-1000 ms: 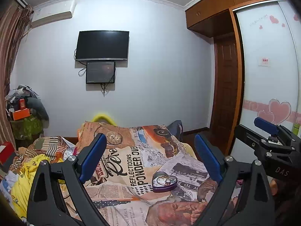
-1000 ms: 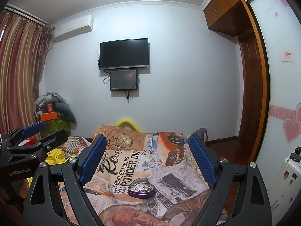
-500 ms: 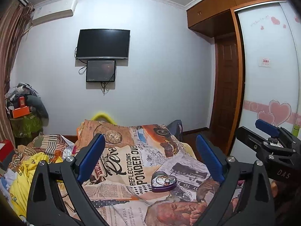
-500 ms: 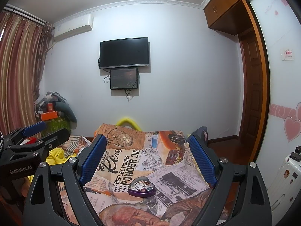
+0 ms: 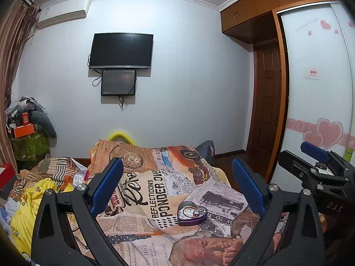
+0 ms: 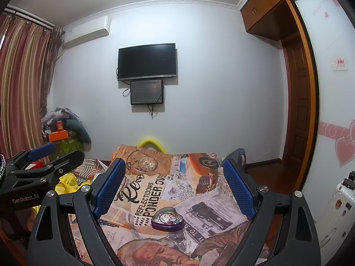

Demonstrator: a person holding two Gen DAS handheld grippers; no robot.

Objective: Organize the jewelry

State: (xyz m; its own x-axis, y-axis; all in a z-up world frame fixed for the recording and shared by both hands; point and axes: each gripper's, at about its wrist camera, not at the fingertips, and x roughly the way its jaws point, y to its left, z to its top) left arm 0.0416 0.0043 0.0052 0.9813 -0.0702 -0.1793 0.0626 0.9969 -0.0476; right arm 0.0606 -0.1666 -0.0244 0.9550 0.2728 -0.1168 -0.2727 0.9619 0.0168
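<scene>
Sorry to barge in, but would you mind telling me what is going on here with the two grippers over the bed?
A person holds a gripper in each hand above a bed covered by a newspaper-print blanket. Both the left gripper and the right gripper are open and hold nothing. A purple heart-shaped tin with jewelry inside lies open on the blanket ahead of them, untouched. The sorting has not visibly begun.

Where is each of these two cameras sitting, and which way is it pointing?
Left wrist: on the left tongs, facing the bed and TV wall; right tongs show at right.
Right wrist: on the right tongs, facing the same way; left tongs show at left.
Shared: purple heart-shaped tin, TV.
</scene>
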